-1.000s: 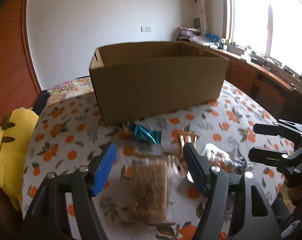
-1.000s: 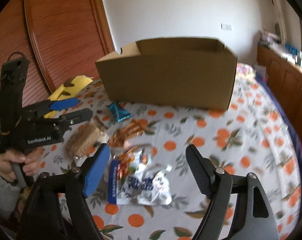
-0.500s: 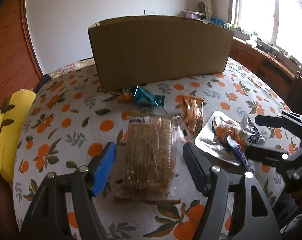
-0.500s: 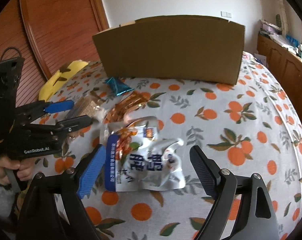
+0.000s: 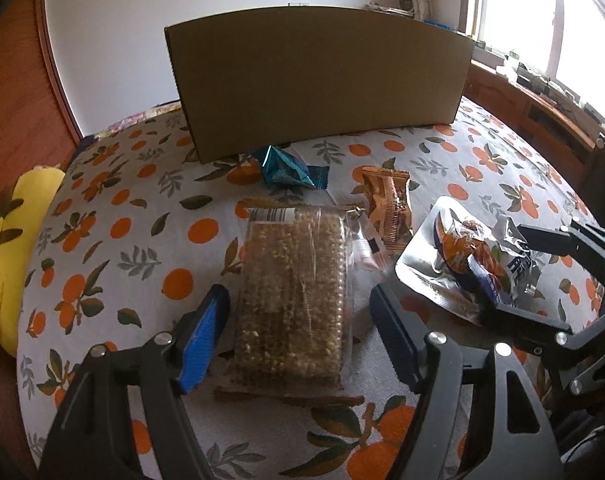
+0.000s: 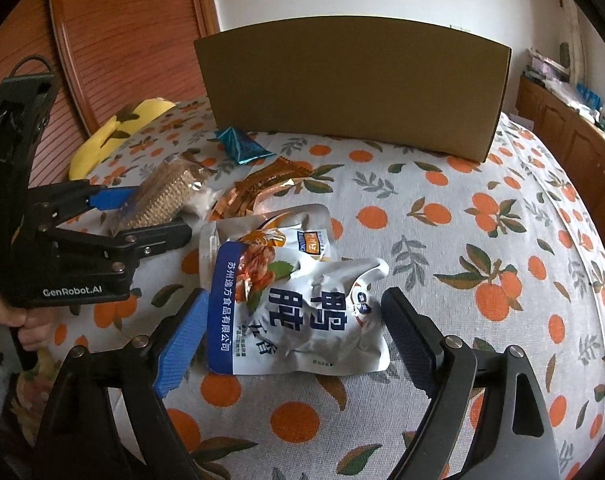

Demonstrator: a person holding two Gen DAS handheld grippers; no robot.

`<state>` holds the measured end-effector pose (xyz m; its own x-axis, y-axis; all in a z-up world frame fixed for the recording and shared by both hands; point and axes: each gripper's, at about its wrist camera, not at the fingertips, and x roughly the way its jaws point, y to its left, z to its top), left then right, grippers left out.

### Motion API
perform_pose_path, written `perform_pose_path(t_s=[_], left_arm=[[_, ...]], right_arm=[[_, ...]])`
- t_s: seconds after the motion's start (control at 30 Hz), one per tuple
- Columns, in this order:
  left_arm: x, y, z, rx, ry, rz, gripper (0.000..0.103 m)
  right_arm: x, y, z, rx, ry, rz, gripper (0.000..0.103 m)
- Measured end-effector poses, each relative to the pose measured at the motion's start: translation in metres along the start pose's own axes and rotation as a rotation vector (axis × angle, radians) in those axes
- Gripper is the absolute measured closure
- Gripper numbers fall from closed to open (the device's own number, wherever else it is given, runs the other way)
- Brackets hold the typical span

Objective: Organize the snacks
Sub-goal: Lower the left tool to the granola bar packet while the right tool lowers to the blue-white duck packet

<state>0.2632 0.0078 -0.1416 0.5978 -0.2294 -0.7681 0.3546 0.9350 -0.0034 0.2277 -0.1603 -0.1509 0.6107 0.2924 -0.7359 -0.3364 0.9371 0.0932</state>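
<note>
The surface (image 5: 114,216), under an orange-print cloth, carries everything. At its far side stands the box (image 5: 318,80), its plain wall facing the claws and its inside hidden, so whether any snack is in it cannot be told; it is likely where the snacks are meant to go. The four packets lie loose in front of it, within reach of both hands.

The silver pouch (image 6: 298,300) lies flat between the spread fingers of the right claw (image 6: 290,336), which is open and brackets it without pinching. The cracker pack (image 5: 294,292) lies lengthwise between the fingers of the left claw (image 5: 298,320), also open; its blue pad sits just beside the pack's edge. Both claws seem lined up so that one squeeze would take each packet across its width.

The orange packet (image 5: 388,204) lies between the two, touching or overlapping the pack's clear flap. The teal packet (image 5: 286,170), smallest, rests close against the foot of the box.
</note>
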Motion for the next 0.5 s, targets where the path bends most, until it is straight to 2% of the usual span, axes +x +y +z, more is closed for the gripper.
perform_pose_path(t_s=[0.13,0.2,0.5], left_arm=[[0.0016,0.0012,0.0006,-0.006,0.008,0.014,0.022],[0.0032,0.003,0.0007,-0.013,0.019,0.022,0.015],[0.0019,0.0037,-0.0012,-0.013,0.029,0.025,0.011]], right_arm=[[0.0005,0.0032,-0.0033,-0.022,-0.015,-0.018,0.014],[0.0012,0.0049,-0.0043,-0.035,-0.019,-0.029,0.014],[-0.0023,0.0011,-0.005,-0.002,-0.029,-0.007,0.014]])
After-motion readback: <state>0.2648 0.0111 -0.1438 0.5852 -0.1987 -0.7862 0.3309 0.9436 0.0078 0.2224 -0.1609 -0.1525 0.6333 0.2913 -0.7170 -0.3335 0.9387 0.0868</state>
